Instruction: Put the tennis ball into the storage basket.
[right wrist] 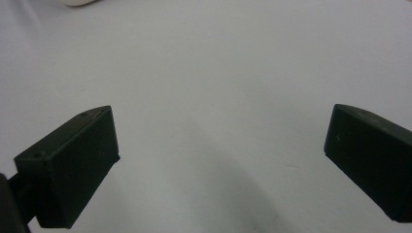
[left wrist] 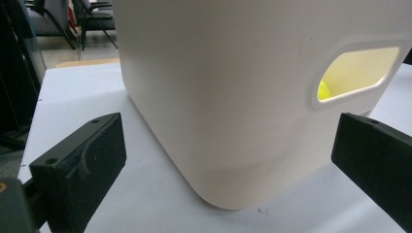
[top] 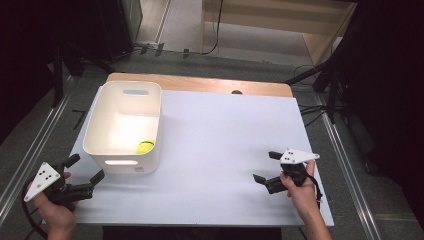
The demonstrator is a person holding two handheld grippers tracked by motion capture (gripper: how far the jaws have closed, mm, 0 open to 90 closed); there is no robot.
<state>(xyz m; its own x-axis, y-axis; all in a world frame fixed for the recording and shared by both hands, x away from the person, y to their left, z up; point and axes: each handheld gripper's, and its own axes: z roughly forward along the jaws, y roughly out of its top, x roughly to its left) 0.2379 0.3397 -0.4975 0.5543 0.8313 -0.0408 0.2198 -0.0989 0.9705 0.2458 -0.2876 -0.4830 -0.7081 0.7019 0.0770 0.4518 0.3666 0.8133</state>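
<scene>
The left gripper (top: 86, 167) is held with its 2 jaws spread wide and nothing between them; in the left gripper view its fingers (left wrist: 80, 167) frame the near corner of a white bin (left wrist: 233, 97), which stands just ahead of them on the table. The left hand (top: 52, 207) holds it at the near left edge of the table, with the grey plate on top tilted outward.

The bin (top: 122, 125) is upright and open-topped, with a slot handle in its near wall and another in its far wall. A yellow-green ball (top: 145, 146) lies inside on the bin's floor, at the corner nearest the middle of the table; through the near slot the left gripper view catches a sliver of that ball (left wrist: 323, 90).

The right gripper (top: 266, 166) also has its 2 jaws wide apart and empty. Its fingers (right wrist: 73, 165) hang over bare white table (right wrist: 209, 73), well apart from the bin, and the right hand (top: 300, 187) grips it near the table's right front corner.

The table (top: 225, 145) is covered by a white sheet, with a strip of wood showing along the far edge. Around it lie grey floor, metal rails on both sides, black cables, dark stands and a pale wooden unit at the back.
</scene>
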